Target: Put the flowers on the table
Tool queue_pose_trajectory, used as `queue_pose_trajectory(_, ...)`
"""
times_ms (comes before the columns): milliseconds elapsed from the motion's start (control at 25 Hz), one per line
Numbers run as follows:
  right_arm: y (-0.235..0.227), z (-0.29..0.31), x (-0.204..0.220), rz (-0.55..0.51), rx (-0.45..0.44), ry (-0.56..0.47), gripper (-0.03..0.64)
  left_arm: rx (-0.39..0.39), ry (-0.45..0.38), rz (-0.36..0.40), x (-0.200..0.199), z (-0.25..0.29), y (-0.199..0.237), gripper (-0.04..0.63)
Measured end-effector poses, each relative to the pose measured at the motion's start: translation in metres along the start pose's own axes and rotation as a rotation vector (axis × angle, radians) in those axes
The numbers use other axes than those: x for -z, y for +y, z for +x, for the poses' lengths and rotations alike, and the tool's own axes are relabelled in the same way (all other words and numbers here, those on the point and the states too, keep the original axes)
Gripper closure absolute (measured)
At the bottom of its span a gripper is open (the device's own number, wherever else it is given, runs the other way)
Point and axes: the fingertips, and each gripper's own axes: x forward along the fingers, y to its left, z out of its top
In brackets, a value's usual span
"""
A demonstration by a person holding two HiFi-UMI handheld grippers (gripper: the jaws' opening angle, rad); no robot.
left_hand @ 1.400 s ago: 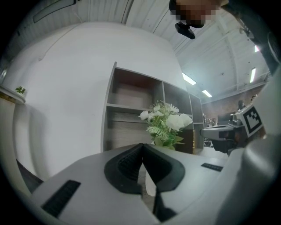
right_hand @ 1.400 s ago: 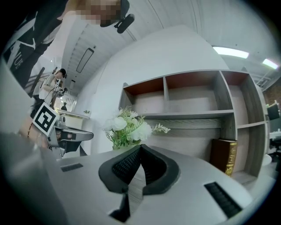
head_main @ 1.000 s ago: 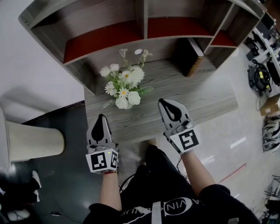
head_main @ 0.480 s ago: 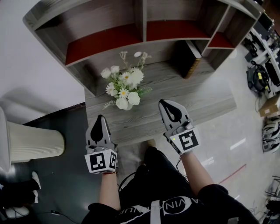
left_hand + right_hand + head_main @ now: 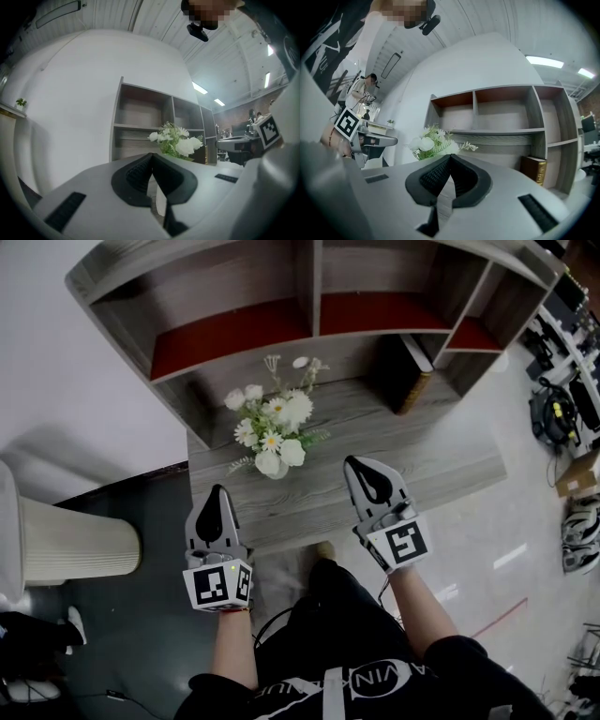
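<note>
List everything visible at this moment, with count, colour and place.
flowers: one bunch, white with green leaves, standing on the table's left part
table: one, grey wood, in front of the person
shelf unit: one, grey with red boards, along the table's back
book: one, dark with gilt edge, under the shelf unit's right part
ribbed cylinder: one, cream, left of the table
left gripper: one, grey with black pads, jaws shut, empty, at the table's front edge
right gripper: one, same colours, jaws shut, empty, over the table's front
</note>
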Motion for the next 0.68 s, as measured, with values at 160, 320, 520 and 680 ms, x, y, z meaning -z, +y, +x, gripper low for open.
queue_pose_trajectory(160, -0.001, -0.002, 0.003, 0.0, 0.004, 0.049, 0.607, -0.002, -0.006, 0.01, -0.004, -0.001, 0.0, 0.591)
queue_pose_trajectory(320, -0.001, -0.001, -0.001, 0.0, -0.001, 0.015, 0.607, -0.009, -0.012, 0.006, -0.008, -0.001, 0.001, 0.591)
queue_pose_trajectory(520, 0.0, -0.001, -0.006, -0.007, -0.003, -0.005, 0.607, -0.009, -0.019, 0.011, -0.012, -0.003, 0.002, 0.591)
queue_pose_trajectory(680, 0.001, -0.003, -0.008, -0.01, -0.001, -0.005, 0.607, -0.015, -0.03, 0.011, -0.016, -0.006, 0.004, 0.591)
